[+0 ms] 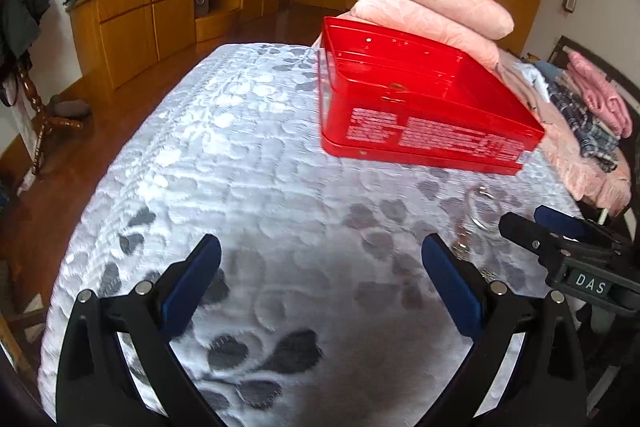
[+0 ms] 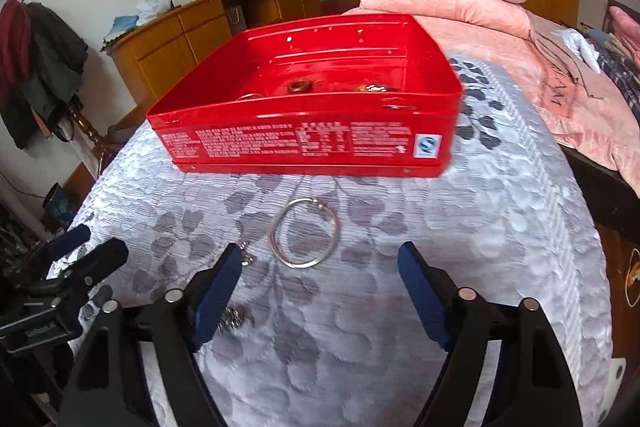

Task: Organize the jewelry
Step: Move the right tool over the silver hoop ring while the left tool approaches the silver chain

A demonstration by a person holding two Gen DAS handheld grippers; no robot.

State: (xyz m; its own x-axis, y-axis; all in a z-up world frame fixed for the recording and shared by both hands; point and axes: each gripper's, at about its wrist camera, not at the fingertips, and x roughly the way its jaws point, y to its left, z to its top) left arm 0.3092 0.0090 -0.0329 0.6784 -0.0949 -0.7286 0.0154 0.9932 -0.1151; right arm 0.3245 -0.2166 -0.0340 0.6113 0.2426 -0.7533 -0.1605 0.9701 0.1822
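- On the surface under a white cloth with grey leaf print (image 2: 500, 227) stands an open red rectangular tin (image 2: 304, 131), a few small rings and trinkets inside
- Just in front of the tin lies a thin silver bangle (image 2: 305, 233), flat on the cloth
- Right tool (image 2: 320, 291) spread wide, empty, near the bangle without touching
- Small silver chain pieces (image 2: 236, 319) sit beside its left finger
- Left tool (image 1: 320, 279) spread, holding nothing
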